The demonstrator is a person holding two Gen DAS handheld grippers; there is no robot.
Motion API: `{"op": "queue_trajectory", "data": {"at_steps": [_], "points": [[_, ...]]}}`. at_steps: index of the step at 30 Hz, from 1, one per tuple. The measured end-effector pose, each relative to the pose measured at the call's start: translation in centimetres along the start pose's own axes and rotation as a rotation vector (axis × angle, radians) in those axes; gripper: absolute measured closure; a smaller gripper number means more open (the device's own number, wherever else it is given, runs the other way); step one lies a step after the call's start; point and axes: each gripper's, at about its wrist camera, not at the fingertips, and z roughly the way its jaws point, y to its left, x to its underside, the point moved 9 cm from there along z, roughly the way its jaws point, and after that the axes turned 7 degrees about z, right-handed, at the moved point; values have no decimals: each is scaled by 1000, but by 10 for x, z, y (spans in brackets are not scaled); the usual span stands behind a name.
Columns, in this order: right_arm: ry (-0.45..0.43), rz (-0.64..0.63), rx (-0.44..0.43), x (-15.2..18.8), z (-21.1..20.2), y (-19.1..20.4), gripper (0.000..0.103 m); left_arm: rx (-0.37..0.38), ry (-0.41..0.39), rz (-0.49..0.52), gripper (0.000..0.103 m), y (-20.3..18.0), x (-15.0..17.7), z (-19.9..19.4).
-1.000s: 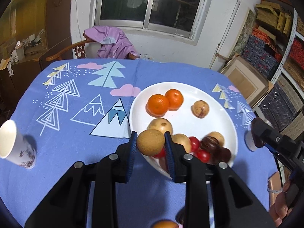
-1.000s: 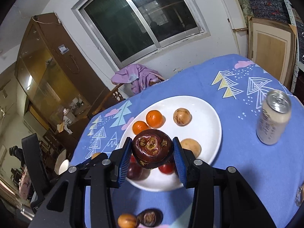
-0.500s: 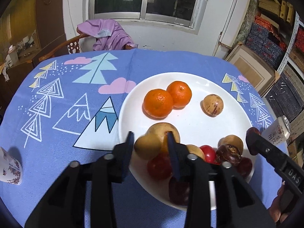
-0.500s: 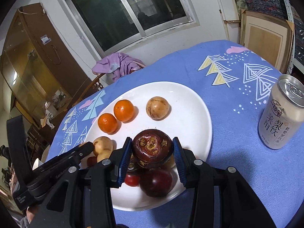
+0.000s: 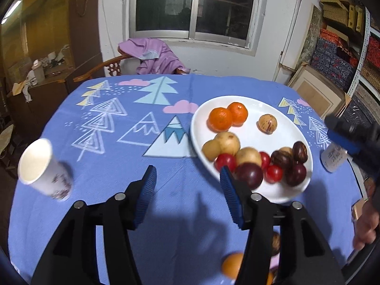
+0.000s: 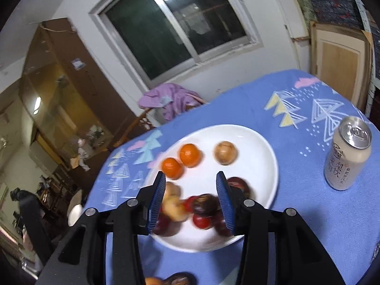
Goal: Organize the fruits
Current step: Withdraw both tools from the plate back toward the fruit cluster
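A white plate (image 5: 285, 140) on the blue tablecloth holds two oranges (image 5: 220, 118), several tan fruits (image 5: 228, 141), red tomatoes (image 5: 225, 161) and dark plums (image 5: 249, 174). My left gripper (image 5: 188, 190) hangs over bare cloth just left of the plate, its jaws opening with nothing between them. In the right wrist view my right gripper (image 6: 191, 190) is over the plate's (image 6: 256, 166) near half, jaws opening. A dark mangosteen (image 6: 205, 203) lies blurred on the fruit pile below them, clear of the pads. One finger (image 5: 342, 137) of the right gripper shows in the left wrist view.
A paper cup (image 5: 45, 168) stands at the table's left. A drink can (image 6: 348, 154) stands right of the plate. Loose fruits lie on the cloth near me: an orange one (image 5: 232, 264) and a dark one (image 5: 275, 239). A person's hand (image 5: 365, 225) shows at the right edge.
The left gripper let its tan fruit go onto the plate, opened wide and drew back to the left. The right gripper's mangosteen has dropped from between its pads onto the pile.
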Motion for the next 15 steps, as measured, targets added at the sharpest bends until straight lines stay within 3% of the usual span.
{"op": "queue_trajectory", "data": {"at_steps": [4,8,11,15], "points": [[53,-65,-89,25,-21,49,49,-14,-5,-42,41,18,34,-28],[37,-170,-101,53,-54,77,40,6,16,-68,40,25,68,-44],[21,-183,-83,72,-74,69,34,14,32,-39,40,20,96,-52],[58,-146,-16,99,-77,29,32,46,75,-1,39,9,128,-57]]}}
